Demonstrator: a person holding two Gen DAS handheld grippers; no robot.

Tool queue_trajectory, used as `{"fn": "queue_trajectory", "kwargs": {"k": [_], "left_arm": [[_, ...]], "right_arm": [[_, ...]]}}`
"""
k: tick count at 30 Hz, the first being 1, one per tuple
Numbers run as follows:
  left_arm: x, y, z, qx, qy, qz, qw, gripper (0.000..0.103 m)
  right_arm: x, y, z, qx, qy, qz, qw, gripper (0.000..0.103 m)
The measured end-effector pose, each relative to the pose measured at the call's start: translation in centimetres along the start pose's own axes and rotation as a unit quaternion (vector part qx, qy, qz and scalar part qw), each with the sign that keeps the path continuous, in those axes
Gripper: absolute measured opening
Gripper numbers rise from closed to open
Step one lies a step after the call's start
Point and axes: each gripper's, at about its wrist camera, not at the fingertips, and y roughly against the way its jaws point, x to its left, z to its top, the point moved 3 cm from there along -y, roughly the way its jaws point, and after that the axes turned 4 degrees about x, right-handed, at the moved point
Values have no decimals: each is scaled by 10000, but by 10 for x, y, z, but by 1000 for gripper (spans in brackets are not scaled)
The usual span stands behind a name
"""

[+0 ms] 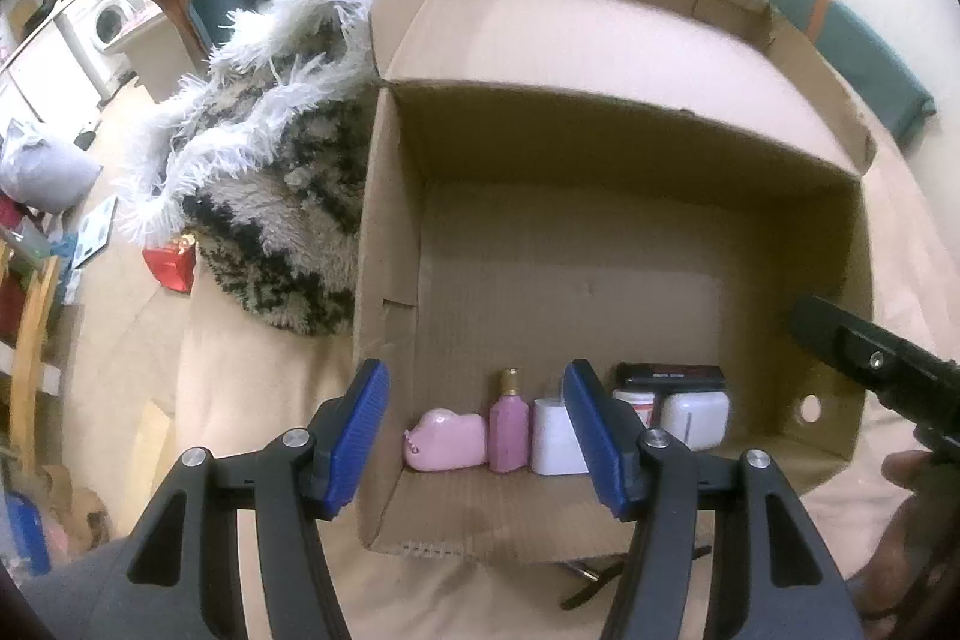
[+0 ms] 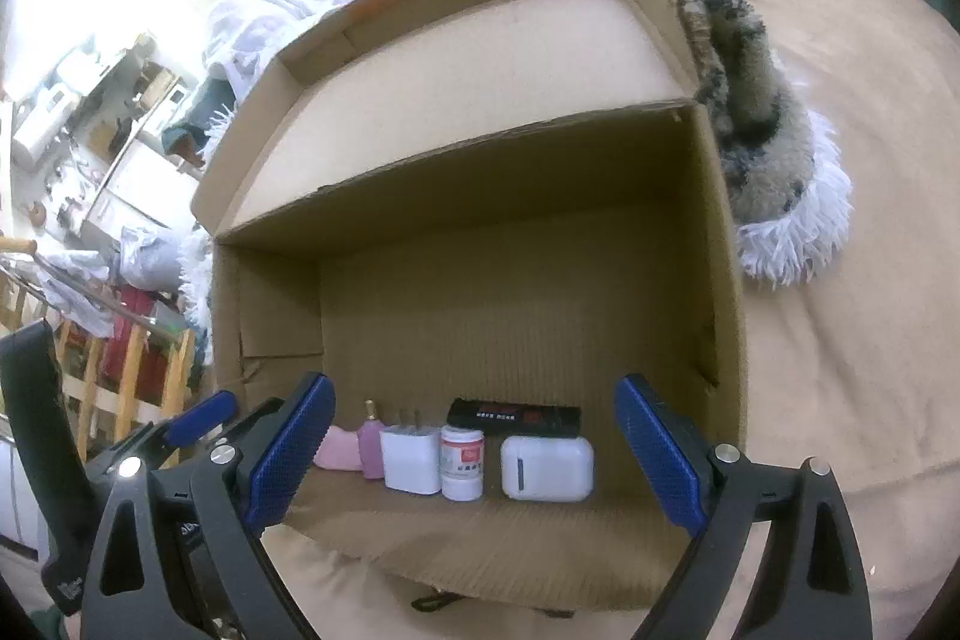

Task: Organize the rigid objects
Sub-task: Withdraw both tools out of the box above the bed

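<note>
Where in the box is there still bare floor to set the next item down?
The brown cardboard box has bare floor behind the item row, up to the far wall. The near edge is crowded: pink pig-shaped figure, pink bottle, white charger, white jar, white case, black tin.

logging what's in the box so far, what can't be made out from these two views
- Small white jar: label print too small to read in the right wrist view; in the left wrist view the left gripper's blue finger covers most of it.
- Black flat box: lower part hidden behind the jar and the white case.
- Pink figure: in the right wrist view, mostly hidden by the right gripper's finger.
- Dark object below the cardboard box: mostly covered, unidentifiable.
</note>
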Motion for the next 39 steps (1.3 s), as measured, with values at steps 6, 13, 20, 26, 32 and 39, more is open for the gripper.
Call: {"fn": "queue_trajectory", "kwargs": {"k": [6,13,20,26,32,39], "left_arm": [[-1,21,-13,-222,-99,91,9997,60],[9,31,-40,-149,20,103,9998,61],[23,26,-67,88,262,31,9996,61],[37,21,-75,177,473,53,9987,61],[47,13,-79,353,680,8,9971,61],[45,4,-82,536,700,-29,9961,61]], "right_arm": [[0,17,-11,-76,-31,39,10000,100],[-2,31,-32,-65,11,-44,10000,100],[-10,36,-68,132,69,-229,9996,100],[-24,35,-89,297,-108,-263,9992,100],[-28,24,-99,525,-264,-335,9977,100],[-28,18,-99,632,-278,-348,9970,100]]}}
